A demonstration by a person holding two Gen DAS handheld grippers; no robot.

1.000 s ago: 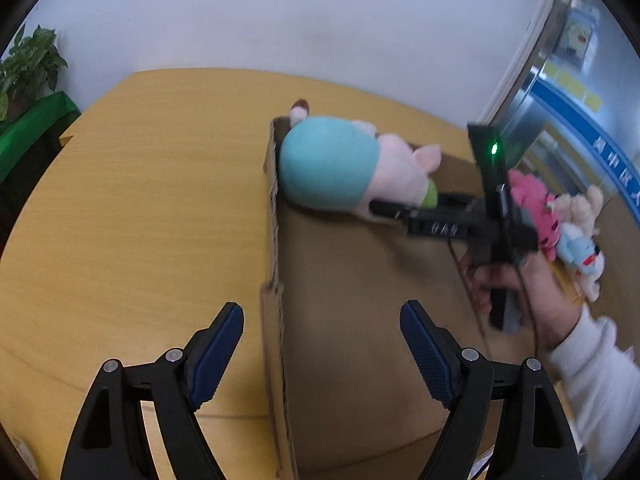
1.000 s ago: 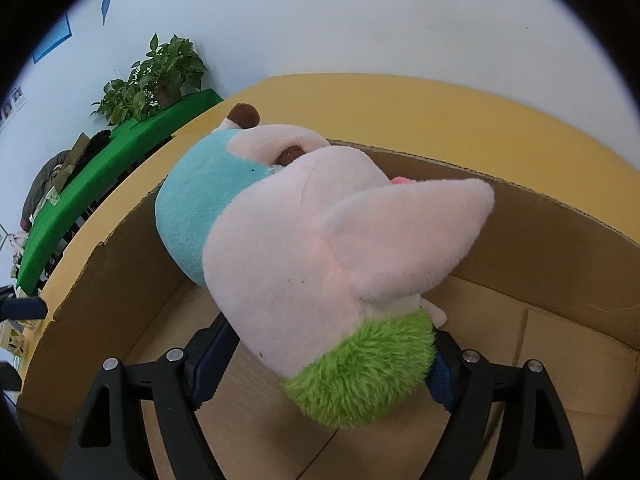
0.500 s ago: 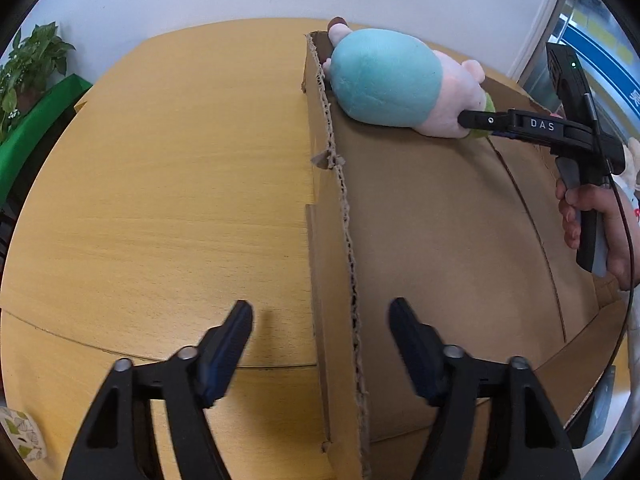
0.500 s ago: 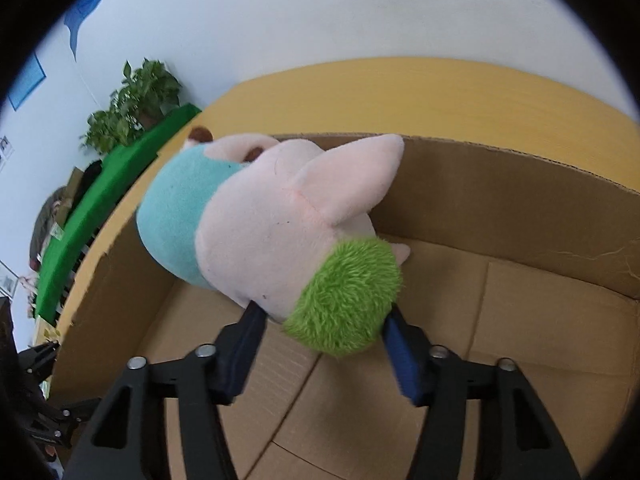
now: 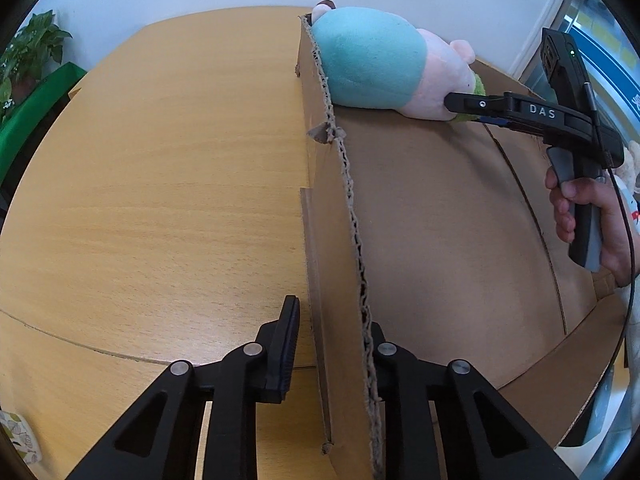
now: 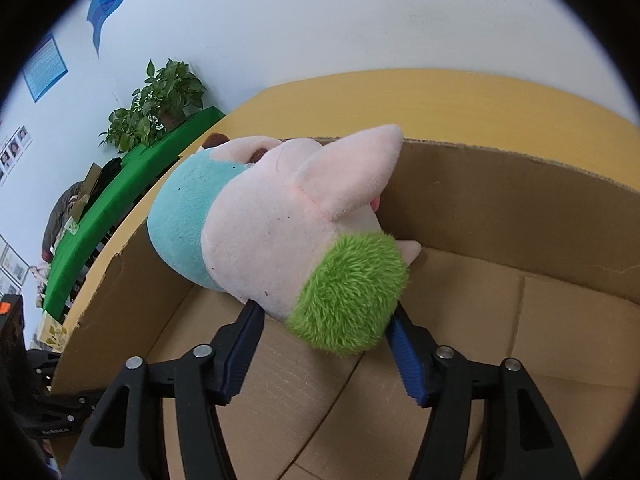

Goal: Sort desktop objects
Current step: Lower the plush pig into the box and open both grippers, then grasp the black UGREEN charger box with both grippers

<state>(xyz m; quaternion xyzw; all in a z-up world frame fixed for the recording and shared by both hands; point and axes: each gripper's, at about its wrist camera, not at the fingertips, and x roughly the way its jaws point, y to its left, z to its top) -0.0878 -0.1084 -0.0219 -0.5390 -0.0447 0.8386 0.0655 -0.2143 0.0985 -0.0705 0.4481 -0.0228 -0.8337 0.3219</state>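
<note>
A pink plush pig with a teal body and a green fuzzy end is held in my right gripper, jaws shut on its green end. It hangs at the far corner of an open cardboard box. In the left wrist view the pig rests against the box's far left corner, with the right gripper at its right. My left gripper straddles the box's left wall, one finger outside, one inside, closed on the wall.
The box sits on a round wooden table. More plush toys lie at the right edge past the box. A potted plant on a green-covered bench stands by the wall at left.
My left gripper moved forward over the box's left wall and closed on it. My right gripper carried the pig further toward the box's far corner and lower.
</note>
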